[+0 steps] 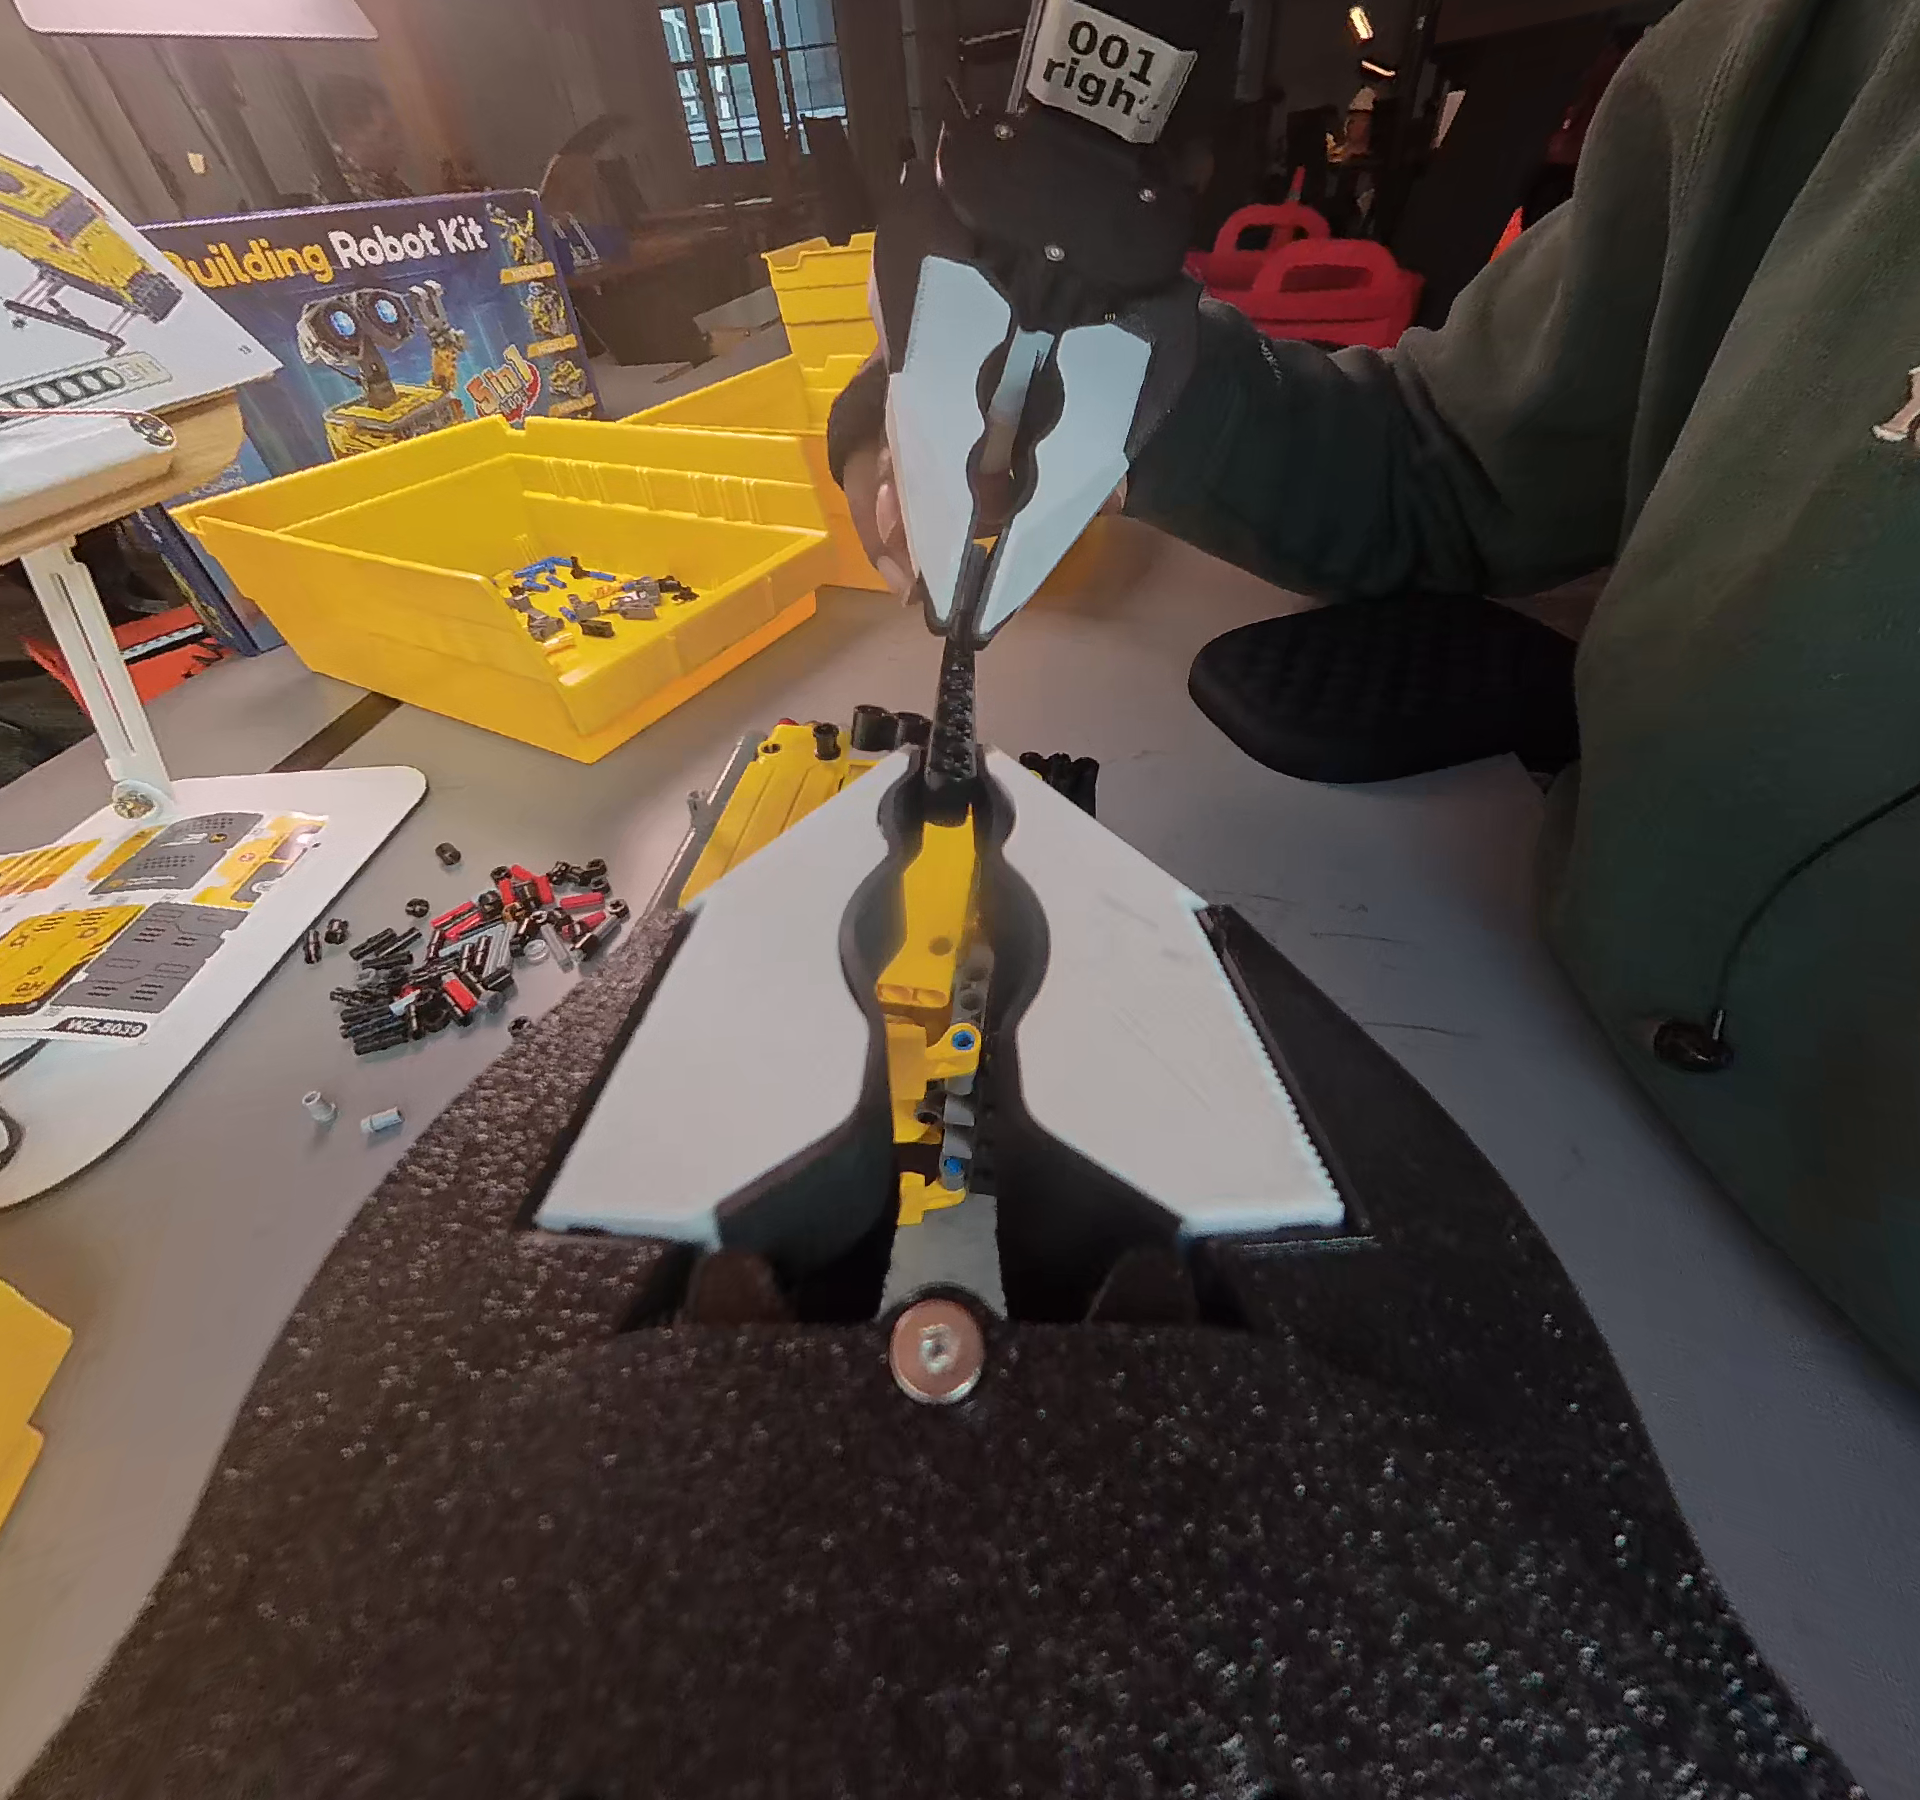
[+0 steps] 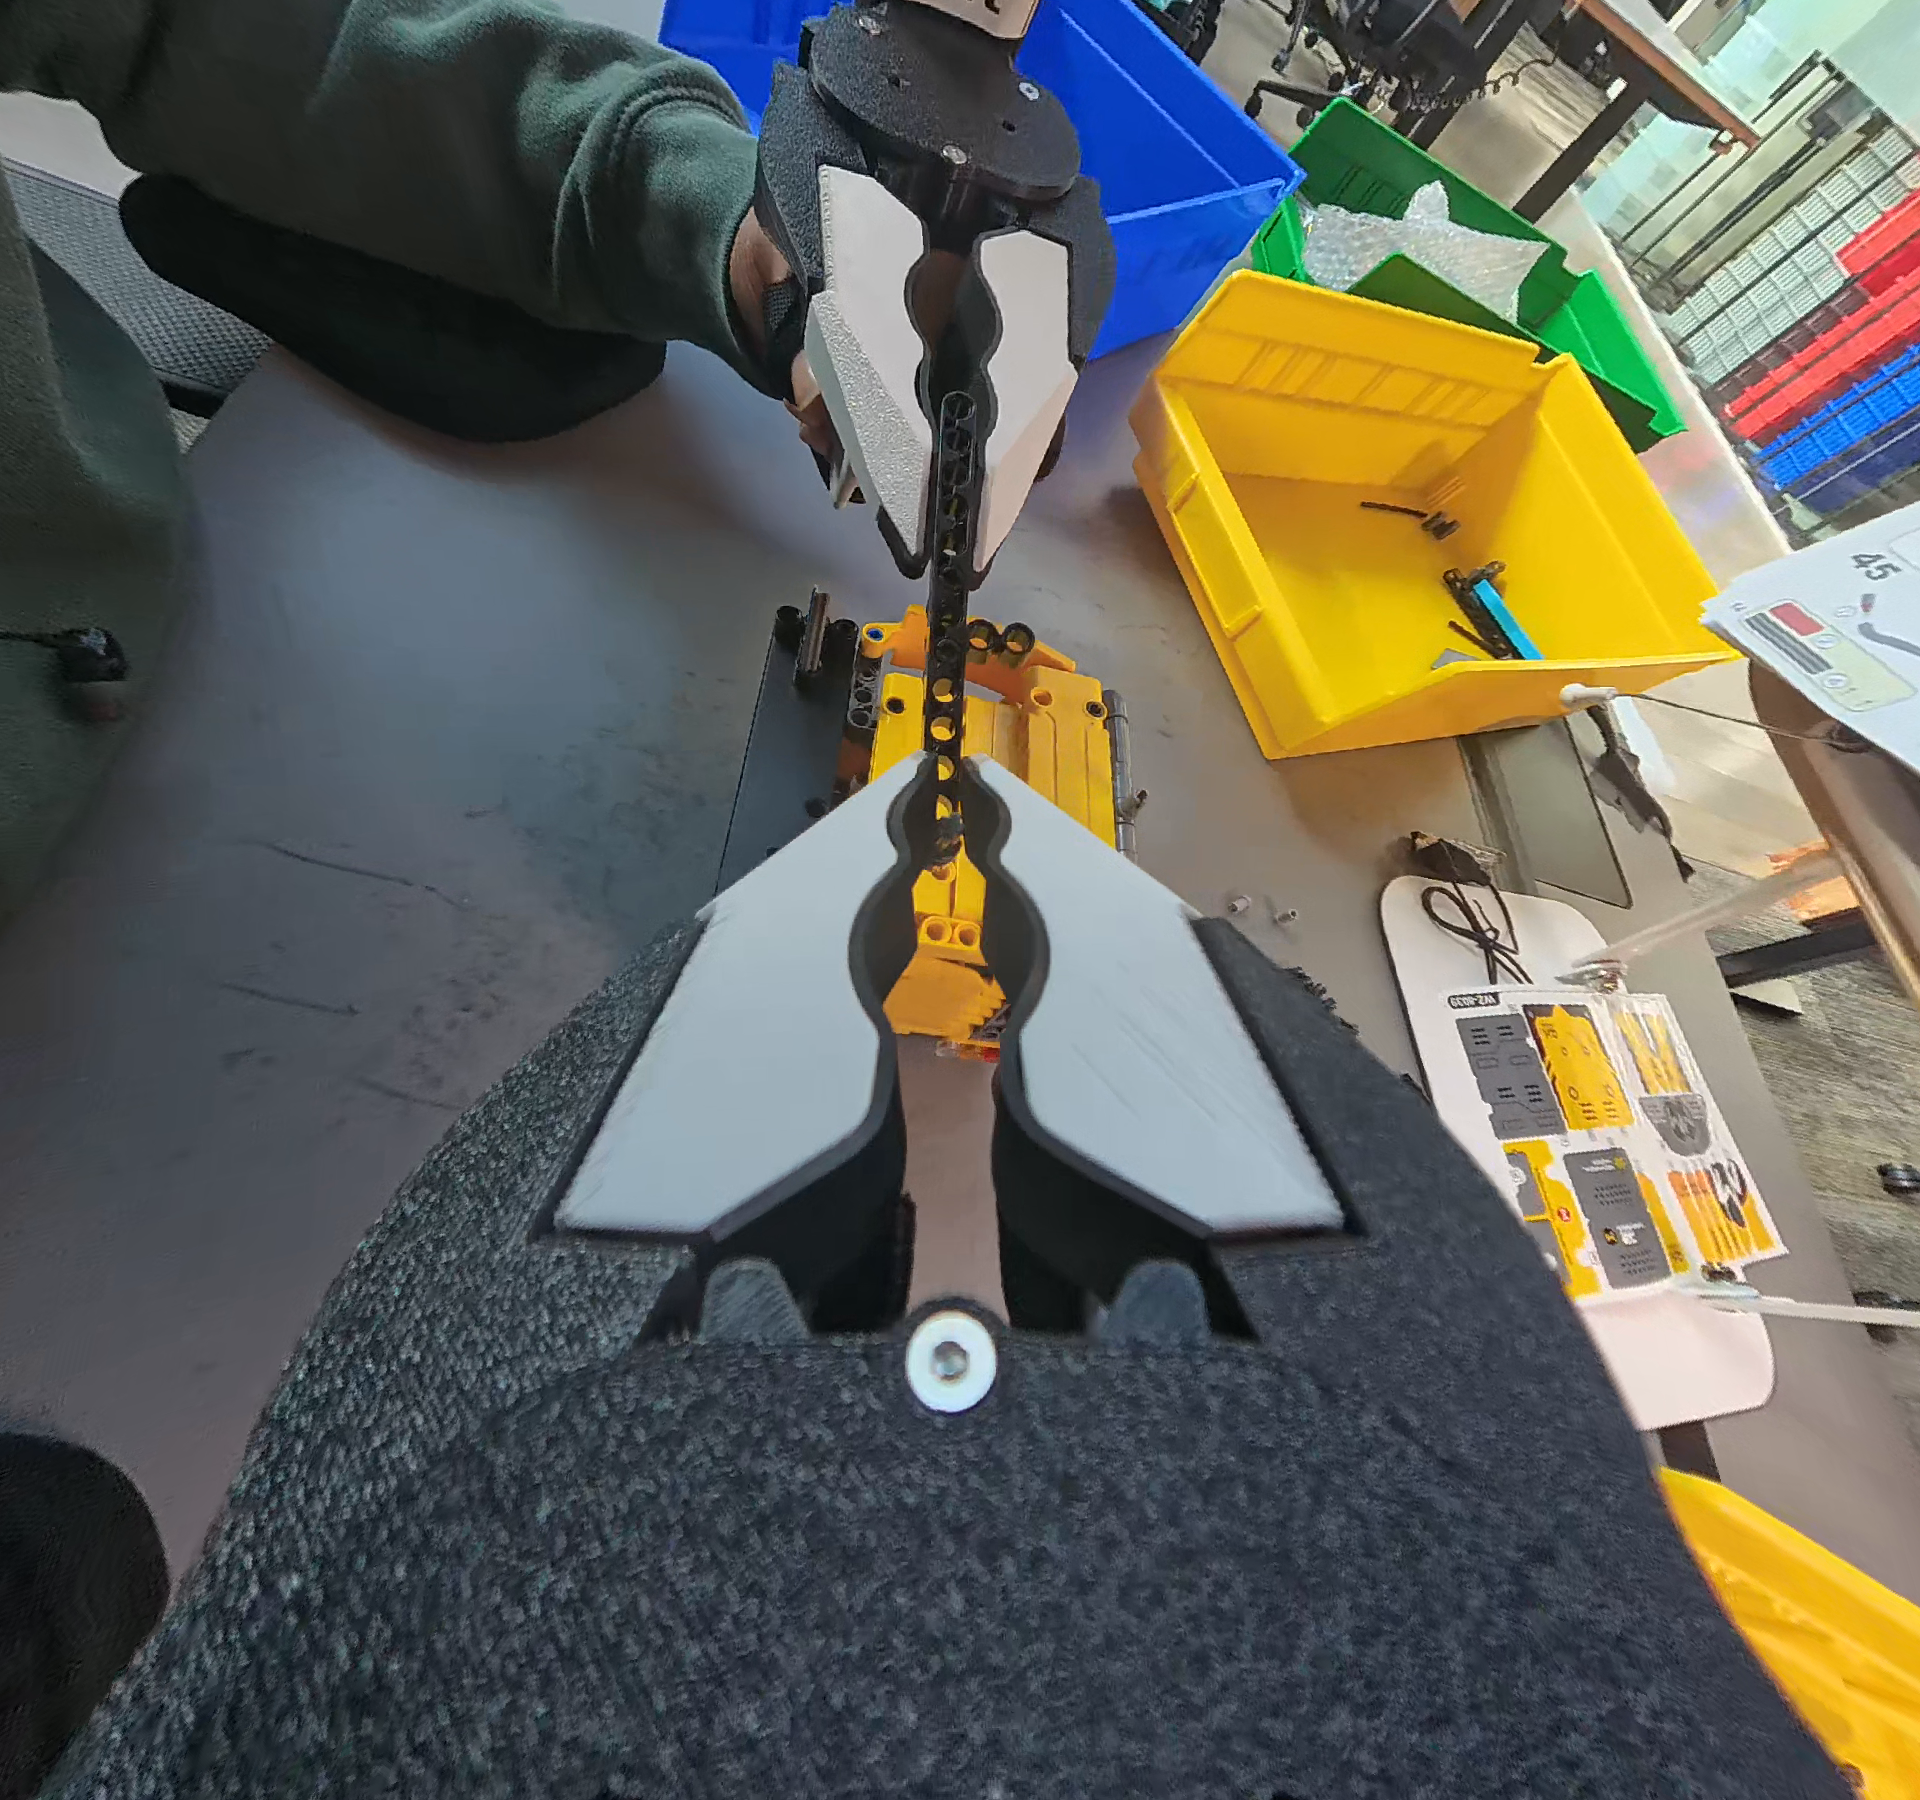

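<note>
Both the left gripper [image 1: 951, 784] and right gripper [image 2: 945, 779] are clamped on one black perforated beam [image 2: 948, 607], held just above the yellow brick model [image 2: 1023, 732].

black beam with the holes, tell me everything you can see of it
The black beam is a long, thin, plastic-looking strip pierced by a single row of round holes. It spans between the two claws: the right claw is shut on one end, the left claw on the other. It hangs just above the yellow brick model on the grey table; whether it touches the model cannot be told.
</note>
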Tool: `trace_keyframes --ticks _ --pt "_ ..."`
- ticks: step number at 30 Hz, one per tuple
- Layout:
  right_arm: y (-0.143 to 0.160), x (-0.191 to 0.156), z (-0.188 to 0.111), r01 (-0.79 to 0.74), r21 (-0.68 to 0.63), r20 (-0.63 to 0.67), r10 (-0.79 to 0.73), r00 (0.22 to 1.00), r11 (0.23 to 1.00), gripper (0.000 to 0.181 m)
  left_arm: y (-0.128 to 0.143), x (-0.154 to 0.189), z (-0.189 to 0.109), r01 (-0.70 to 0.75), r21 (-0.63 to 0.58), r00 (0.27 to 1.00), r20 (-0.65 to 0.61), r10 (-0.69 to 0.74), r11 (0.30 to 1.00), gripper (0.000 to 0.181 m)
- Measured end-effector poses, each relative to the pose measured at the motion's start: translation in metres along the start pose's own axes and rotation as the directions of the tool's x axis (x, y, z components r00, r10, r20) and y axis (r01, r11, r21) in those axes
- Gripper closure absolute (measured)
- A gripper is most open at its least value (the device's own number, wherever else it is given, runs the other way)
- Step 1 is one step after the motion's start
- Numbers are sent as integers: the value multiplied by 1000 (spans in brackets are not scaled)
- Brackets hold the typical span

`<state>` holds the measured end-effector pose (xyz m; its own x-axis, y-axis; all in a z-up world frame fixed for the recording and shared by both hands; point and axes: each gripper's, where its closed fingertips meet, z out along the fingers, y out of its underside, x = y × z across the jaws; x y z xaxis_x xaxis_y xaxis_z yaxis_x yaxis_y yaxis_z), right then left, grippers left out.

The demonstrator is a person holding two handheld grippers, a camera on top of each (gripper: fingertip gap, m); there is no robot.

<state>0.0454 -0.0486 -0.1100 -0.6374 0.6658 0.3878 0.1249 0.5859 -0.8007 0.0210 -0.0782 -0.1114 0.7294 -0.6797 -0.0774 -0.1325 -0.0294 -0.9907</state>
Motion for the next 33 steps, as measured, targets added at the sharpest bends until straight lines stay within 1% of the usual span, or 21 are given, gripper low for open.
trace_keyframes --ticks 5,6,7,9,10,11,12,13,17,24,26,28,33 --pt "2 -1 -6 -14 -5 27 14 1000 1000 177 1 0 0 -13 -11 1000 4 13 1000 175" --pt "3 1 -7 -11 -11 13 11 1000 1000 171 0 -1 -1 -13 -7 1000 12 13 1000 174" --pt "3 4 -8 -8 -16 -4 8 1000 1000 159 -1 -3 -3 -13 -3 1000 20 13 1000 174" --pt "2 3 -6 4 -29 -15 -5 1000 1000 140 -4 -3 -4 -14 5 1000 25 14 1000 174" --pt "1 1 -2 17 -28 -13 -18 1000 999 140 -5 -3 -3 -15 6 1000 23 15 1000 175" --pt "-1 -1 1 34 -26 -16 -35 999 999 149 -4 -2 -2 -16 3 1000 19 16 1000 174" --pt "0 -1 3 52 -32 -30 -53 998 998 168 -3 -1 -1 -19 -3 1000 16 19 1000 174" --pt "2 0 4 60 -40 -36 -62 997 997 174 -2 -1 0 -21 -6 1000 17 21 1000 174" --pt "1 -2 3 -6 -4 11 6 1000 1000 174 1 1 -1 -17 -15 1000 -2 17 1000 175" --pt "2 -8 2 -89 41 63 86 994 995 174 9 6 -4 -66 -82 998 -26 64 994 174" --pt "3 -12 2 -110 18 74 109 991 994 174 14 10 -6 -74 -121 996 -50 69 990 174" --pt "9 -11 3 -126 -41 39 127 991 991 174 17 12 -8 -93 -156 995 -53 85 983 172" --pt "9 -17 4 -185 -91 43 190 981 979 174 24 16 -11 -92 -203 994 -82 76 975 172"
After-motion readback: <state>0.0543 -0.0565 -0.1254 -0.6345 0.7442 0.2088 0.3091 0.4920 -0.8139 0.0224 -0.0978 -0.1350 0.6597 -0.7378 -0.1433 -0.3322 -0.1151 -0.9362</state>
